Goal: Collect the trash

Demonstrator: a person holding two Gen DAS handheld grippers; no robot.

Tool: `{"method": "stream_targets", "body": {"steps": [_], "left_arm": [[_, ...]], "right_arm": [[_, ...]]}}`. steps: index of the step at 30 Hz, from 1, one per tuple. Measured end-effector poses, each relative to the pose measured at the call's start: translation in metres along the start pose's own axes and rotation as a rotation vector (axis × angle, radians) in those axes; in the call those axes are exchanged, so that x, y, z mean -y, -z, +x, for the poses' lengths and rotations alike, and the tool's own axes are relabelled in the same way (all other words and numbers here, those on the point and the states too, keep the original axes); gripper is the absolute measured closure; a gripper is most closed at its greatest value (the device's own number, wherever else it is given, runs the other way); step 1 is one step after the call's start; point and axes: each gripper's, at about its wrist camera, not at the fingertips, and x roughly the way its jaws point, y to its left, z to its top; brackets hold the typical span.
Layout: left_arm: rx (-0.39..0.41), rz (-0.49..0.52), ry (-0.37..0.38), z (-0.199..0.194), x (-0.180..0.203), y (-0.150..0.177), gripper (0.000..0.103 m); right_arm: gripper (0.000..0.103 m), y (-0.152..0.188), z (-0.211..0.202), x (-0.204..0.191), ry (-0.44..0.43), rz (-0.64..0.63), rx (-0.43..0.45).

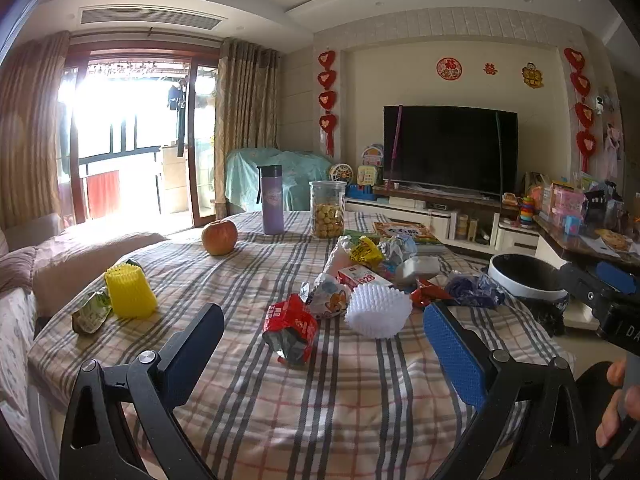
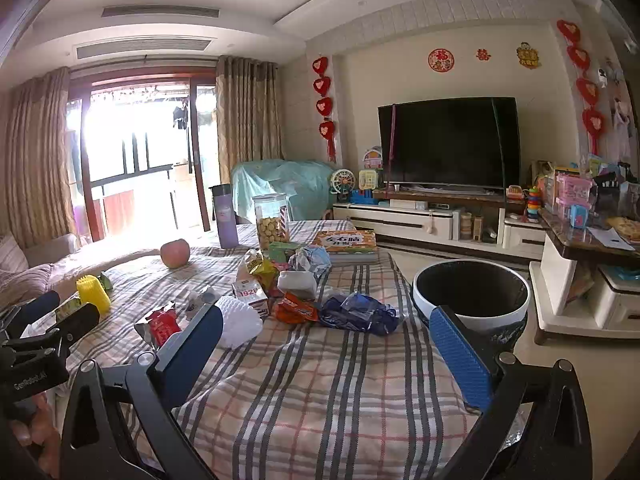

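Trash lies across the checked tablecloth [image 1: 320, 400]: a red wrapper [image 1: 292, 332], a white foam net [image 1: 378, 310], a cartoon wrapper [image 1: 330, 294], a small carton [image 1: 362, 278], a yellow foam net [image 1: 129, 290] and a green wrapper [image 1: 91, 312]. My left gripper [image 1: 323, 320] hovers open just short of the red wrapper, nothing between its fingers. In the right wrist view, my right gripper [image 2: 326, 318] is open over the cloth, short of a blue wrapper [image 2: 358, 312] and an orange wrapper [image 2: 296, 308]. A white-rimmed bin [image 2: 420, 300] with a black liner stands off the table's right edge.
At the far side of the table stand an apple [image 1: 219, 237], a purple bottle [image 1: 272, 200], a jar of biscuits [image 1: 327, 210] and a book [image 1: 404, 232]. A sofa [image 1: 60, 256] runs along the left. A TV stand [image 2: 420, 224] and cluttered sideboard [image 2: 580, 240] lie beyond.
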Motion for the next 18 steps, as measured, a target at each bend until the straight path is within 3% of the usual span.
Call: {"method": "stream_targets", "body": {"steps": [18], "left_arm": [[-0.001, -0.015, -0.003, -0.0012, -0.0034, -0.0003, 0.002]], "right_arm": [[0.0, -0.0012, 0.0005, -0.0006, -0.024, 0.003, -0.009]]}}
